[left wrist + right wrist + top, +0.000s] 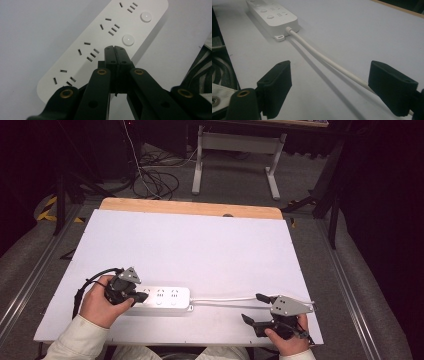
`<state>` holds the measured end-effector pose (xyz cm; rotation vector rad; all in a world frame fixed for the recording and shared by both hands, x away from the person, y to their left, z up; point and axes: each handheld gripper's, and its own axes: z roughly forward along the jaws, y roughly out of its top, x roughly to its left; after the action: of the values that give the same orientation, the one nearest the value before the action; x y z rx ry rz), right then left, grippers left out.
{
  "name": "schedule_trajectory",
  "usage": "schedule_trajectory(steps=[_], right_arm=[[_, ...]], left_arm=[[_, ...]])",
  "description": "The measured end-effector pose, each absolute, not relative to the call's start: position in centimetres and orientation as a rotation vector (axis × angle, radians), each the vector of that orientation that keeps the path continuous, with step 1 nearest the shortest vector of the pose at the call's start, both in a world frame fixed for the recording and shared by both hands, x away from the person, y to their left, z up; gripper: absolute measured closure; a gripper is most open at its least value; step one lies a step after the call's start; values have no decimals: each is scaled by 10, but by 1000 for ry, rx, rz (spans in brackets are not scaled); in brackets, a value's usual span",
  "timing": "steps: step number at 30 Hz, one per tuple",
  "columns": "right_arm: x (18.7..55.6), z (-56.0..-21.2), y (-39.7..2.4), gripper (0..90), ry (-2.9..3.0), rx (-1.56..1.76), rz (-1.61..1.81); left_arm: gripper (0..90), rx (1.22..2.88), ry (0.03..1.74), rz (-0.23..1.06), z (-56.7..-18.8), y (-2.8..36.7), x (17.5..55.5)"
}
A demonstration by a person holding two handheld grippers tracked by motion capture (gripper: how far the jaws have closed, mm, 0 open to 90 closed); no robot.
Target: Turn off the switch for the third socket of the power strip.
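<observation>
High view: the white power strip (159,298) lies on the white table (200,250) near its front edge, its cord (225,299) running right toward my right gripper (254,308). My left gripper (136,297) sits at the strip's left end, jaws clenched together on nothing, their tips over the strip's face just beside one of its round buttons (128,40). My right gripper's jaws stand released and wide apart, low over the table; in the right gripper view the cord passes between them and runs behind the right-hand jaw.
</observation>
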<state>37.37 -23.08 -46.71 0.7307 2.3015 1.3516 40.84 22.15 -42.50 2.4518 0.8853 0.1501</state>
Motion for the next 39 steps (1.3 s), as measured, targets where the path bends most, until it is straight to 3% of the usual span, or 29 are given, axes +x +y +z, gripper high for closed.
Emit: schedule_trajectory(steps=[39], right_arm=[[373, -467, -231, 189, 2308, 722, 1355]], left_arm=[[899, 2489, 869, 197, -438, 217, 412]])
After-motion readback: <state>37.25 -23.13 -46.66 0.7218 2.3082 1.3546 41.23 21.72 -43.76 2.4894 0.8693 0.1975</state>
